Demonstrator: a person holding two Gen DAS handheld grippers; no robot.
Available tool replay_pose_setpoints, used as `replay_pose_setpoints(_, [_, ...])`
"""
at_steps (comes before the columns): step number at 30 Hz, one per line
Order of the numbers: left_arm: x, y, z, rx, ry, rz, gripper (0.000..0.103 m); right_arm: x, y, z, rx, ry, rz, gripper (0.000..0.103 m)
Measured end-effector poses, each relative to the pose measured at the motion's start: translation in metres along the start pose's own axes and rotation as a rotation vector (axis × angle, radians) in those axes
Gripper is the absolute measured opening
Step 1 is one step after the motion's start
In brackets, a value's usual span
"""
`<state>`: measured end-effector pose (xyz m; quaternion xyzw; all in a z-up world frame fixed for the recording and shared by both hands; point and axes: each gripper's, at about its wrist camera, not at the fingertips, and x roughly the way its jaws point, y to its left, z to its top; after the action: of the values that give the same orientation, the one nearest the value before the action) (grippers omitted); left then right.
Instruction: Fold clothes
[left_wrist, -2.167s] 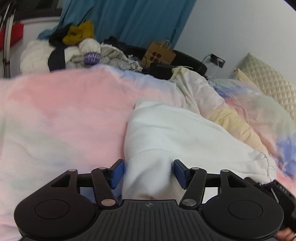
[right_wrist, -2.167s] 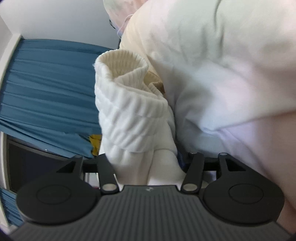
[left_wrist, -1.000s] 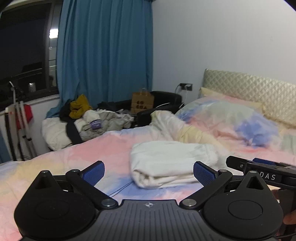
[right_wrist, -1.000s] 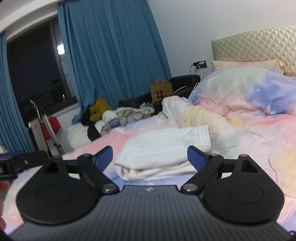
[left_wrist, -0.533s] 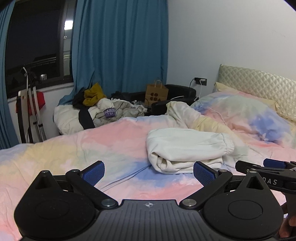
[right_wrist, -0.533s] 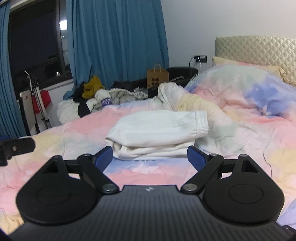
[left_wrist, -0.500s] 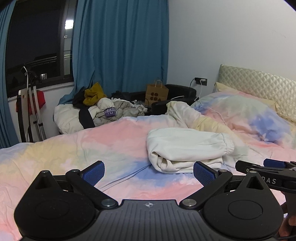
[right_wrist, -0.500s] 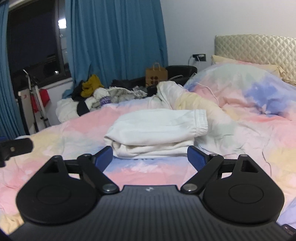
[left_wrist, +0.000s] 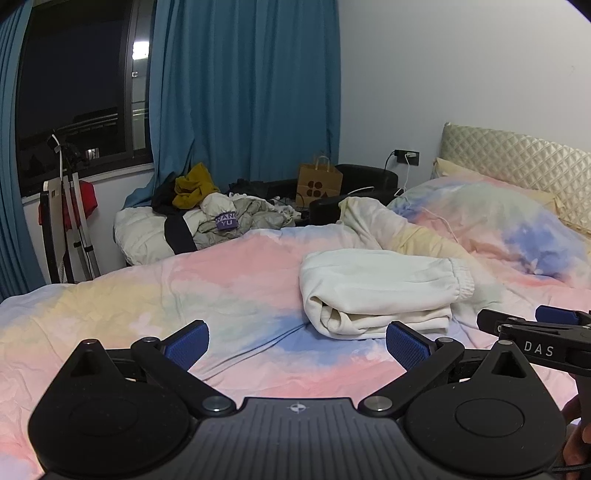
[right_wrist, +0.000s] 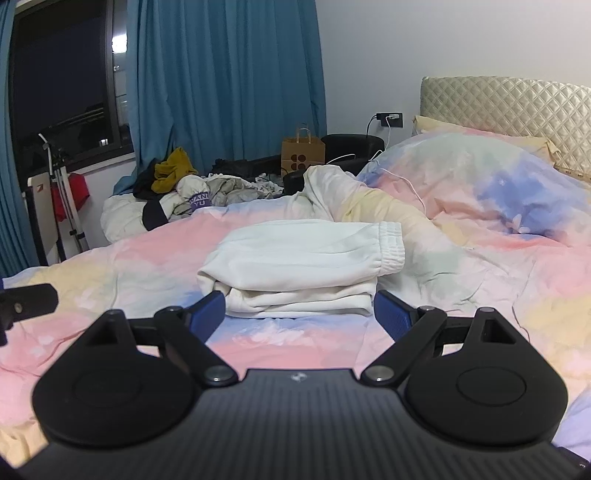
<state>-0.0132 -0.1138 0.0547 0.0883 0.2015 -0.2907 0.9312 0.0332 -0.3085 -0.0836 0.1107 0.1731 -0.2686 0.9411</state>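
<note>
Folded white garment (right_wrist: 303, 266) laid on the pastel bed (right_wrist: 480, 288), left tongs (left_wrist: 295, 341) held spread apart and empty, right tongs (right_wrist: 299, 312) likewise spread, just before the garment's near edge

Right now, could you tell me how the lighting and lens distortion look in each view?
Left wrist view: dim indoor light, dark night window, fisheye bending the blue curtain. Right wrist view: the folded white cotton garment evenly lit and sharp; black vignette in the corners.
</note>
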Motion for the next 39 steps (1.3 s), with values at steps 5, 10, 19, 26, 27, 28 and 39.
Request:
replay_pose_setpoints(5, [-0.002,-0.001,-0.001,-0.001,0.001,0.001,0.103,-0.002,0.001,0.000,-0.007,-0.002,-0.007,0.089])
replay_pose_setpoints(10, [-0.004,-0.002,0.000,0.000,-0.002,0.000,0.103,-0.004,0.003,-0.001,-0.013,-0.003,-0.009,0.089])
replay_pose_setpoints(19, [-0.007,-0.001,0.000,-0.003,-0.007,-0.005,0.103,-0.005,0.003,0.000,-0.007,0.002,-0.011,0.089])
replay_pose_setpoints(26, [-0.010,0.001,0.000,-0.011,-0.011,-0.003,0.103,-0.007,0.006,-0.002,-0.015,0.000,-0.016,0.089])
replay_pose_setpoints(27, [-0.010,0.001,0.000,-0.012,-0.011,-0.003,0.103,-0.007,0.007,-0.002,-0.014,0.000,-0.016,0.089])
replay_pose_setpoints(28, [-0.010,0.002,0.000,-0.012,-0.011,-0.004,0.103,-0.007,0.007,-0.002,-0.014,0.000,-0.016,0.089])
replay_pose_setpoints(39, [-0.011,0.003,0.001,-0.013,-0.011,-0.003,0.103,-0.006,0.006,-0.001,-0.020,0.001,-0.020,0.089])
